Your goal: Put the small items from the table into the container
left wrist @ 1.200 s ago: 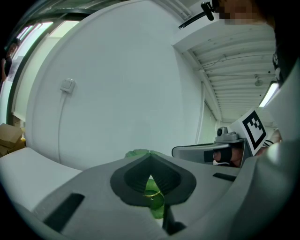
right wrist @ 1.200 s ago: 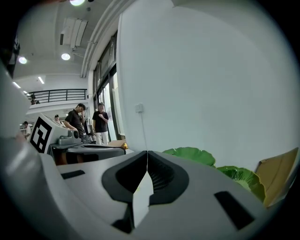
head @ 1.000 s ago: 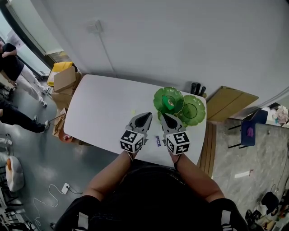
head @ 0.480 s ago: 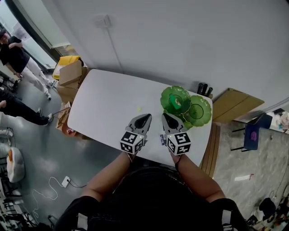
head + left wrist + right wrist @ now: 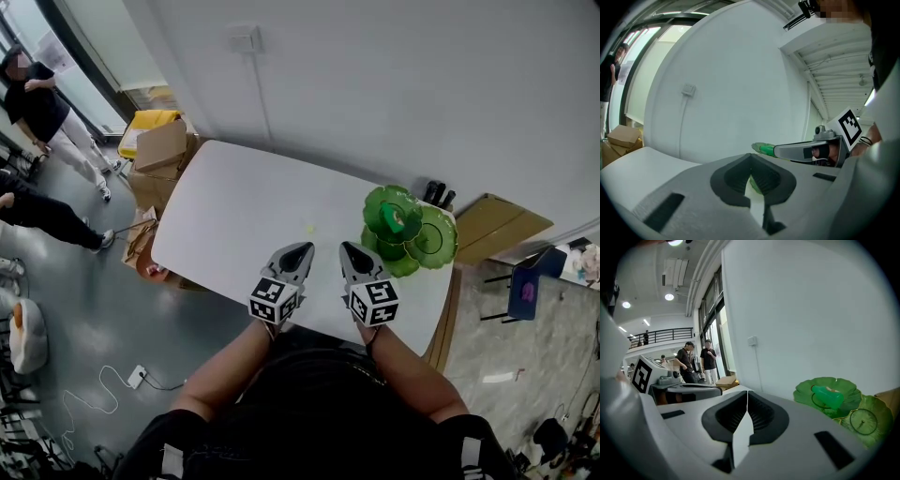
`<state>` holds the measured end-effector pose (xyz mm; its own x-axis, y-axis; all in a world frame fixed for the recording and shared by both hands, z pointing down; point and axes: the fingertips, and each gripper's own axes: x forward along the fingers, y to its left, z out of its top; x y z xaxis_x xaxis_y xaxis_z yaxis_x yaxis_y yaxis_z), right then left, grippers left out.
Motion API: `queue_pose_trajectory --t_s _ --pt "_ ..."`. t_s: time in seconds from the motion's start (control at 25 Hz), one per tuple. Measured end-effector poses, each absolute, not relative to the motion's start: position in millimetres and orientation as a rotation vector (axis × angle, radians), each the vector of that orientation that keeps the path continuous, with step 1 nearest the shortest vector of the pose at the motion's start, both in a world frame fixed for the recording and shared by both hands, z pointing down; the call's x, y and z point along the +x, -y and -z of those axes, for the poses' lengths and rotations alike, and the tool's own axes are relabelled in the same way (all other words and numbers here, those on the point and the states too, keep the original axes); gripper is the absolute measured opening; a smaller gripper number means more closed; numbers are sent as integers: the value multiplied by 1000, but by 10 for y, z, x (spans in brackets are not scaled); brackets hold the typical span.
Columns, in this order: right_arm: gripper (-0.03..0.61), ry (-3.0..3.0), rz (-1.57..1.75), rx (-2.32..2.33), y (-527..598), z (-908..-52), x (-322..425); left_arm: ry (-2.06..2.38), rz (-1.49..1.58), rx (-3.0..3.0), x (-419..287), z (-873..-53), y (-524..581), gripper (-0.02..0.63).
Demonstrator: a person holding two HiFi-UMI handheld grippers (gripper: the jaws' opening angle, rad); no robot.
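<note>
I judge I am between picks. One green capsule-shaped piece (image 5: 828,397) already lies in the green leaf-shaped container (image 5: 441,246) at the far right corner of the worktop (image 5: 234,206), and both my tools hang over the near edge with nothing in them. The only loose item I can make out is a small pale yellow bit (image 5: 309,229). It sits on the bare surface just ahead of my tools, roughly between their tips and to the left of the container, apart from it.

My left tool (image 5: 300,249) is clenched: in the left gripper view the tips meet, and only worktop and a sliver of green show through the gap lower down. My right tool (image 5: 350,250) is also clenched, its pads pressed together with nothing between them. Neither tool touches the worktop or the container as far as I can see.

The next move, as I read it, calls for releasing one tool and reaching forward and down to the yellow bit. It looks tiny and low, so the tips will have to come right down to the surface and pinch finely. Then it goes right, over the container rim, to be let go
</note>
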<state>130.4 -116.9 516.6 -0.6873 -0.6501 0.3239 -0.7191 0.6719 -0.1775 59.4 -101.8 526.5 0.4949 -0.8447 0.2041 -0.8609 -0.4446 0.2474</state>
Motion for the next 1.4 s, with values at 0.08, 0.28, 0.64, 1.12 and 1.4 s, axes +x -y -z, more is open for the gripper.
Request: queue_pose_trajectory --t_s 0.08,0.28,0.64,1.12,1.4 --pt "20 2644 -435 1117 1131 -5185 1143 1421 -69 2429 419 -5265 989 8" --pt "19 2623 -456 1183 1045 -5172 693 1361 -59 2461 -52 -5237 869 8" --pt "20 2612 -461 1287 823 -5157 -123 1261 -73 2523 -786 -5239 659 8" --pt "20 2591 -516 1305 727 -5262 -414 1170 -78 2539 -961 -5369 588 8" --pt "20 2599 -514 1295 946 -5242 -234 1168 -89 2541 -763 -5349 817 8"
